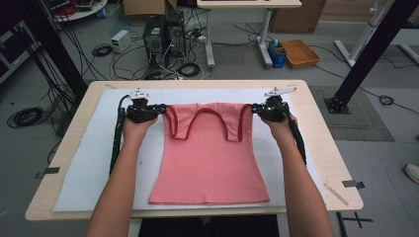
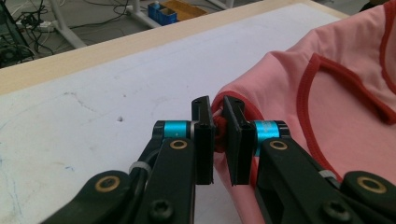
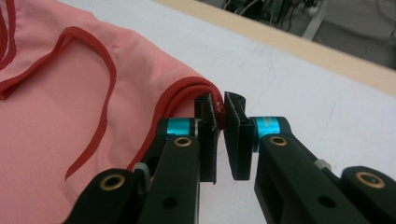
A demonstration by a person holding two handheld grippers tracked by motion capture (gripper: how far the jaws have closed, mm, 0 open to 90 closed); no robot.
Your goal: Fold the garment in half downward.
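Observation:
A pink sleeveless top (image 1: 210, 158) with dark red trim lies flat on the white mat (image 1: 89, 163), straps toward the far side. My left gripper (image 1: 160, 109) is shut on the top's left shoulder strap; in the left gripper view the red trim (image 2: 219, 130) is pinched between the black jaws of that gripper (image 2: 217, 116). On the other side my right gripper (image 1: 254, 108) is shut on the right shoulder strap. The right gripper view shows that gripper (image 3: 219, 109) with the strap's red edge (image 3: 218, 111) caught between its jaws.
The mat covers a light wooden table (image 1: 316, 148). Beyond the far edge are computer towers (image 1: 163, 34), tangled cables, a blue bin and an orange basket (image 1: 299, 52) on the floor. Black frame posts (image 1: 365, 54) stand at the right and left.

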